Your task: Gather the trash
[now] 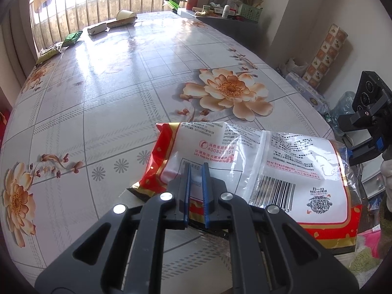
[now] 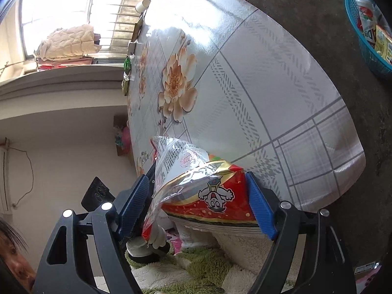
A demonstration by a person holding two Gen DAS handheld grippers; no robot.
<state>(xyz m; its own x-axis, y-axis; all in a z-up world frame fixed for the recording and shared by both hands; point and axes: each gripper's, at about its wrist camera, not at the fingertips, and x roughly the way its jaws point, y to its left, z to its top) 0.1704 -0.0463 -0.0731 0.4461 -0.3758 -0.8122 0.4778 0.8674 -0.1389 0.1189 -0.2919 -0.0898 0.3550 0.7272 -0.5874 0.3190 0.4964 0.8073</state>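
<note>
Floral-clothed table (image 1: pixel 110 103) by a bright window. Large snack bag (image 1: pixel 269 161) lies at the table's near edge; left gripper (image 1: pixel 196 186) is clamped nearly closed on it, right gripper (image 2: pixel 198 198) spread wide around its end, pads not clearly pressing. Likely mid-pickup; next, carry it to the blue basket (image 2: pixel 367 46). Paper cup (image 1: pixel 125 14) and green wrappers (image 1: pixel 72 38) remain far off.

Red, white and gold snack bag (image 1: pixel 257 161) on a grey-checked, peach-flowered tablecloth (image 1: pixel 117 103).

Floral tablecloth (image 1: pixel 122 103), folded quilt (image 2: pixel 71 42), green rug (image 2: pixel 205 267)
</note>
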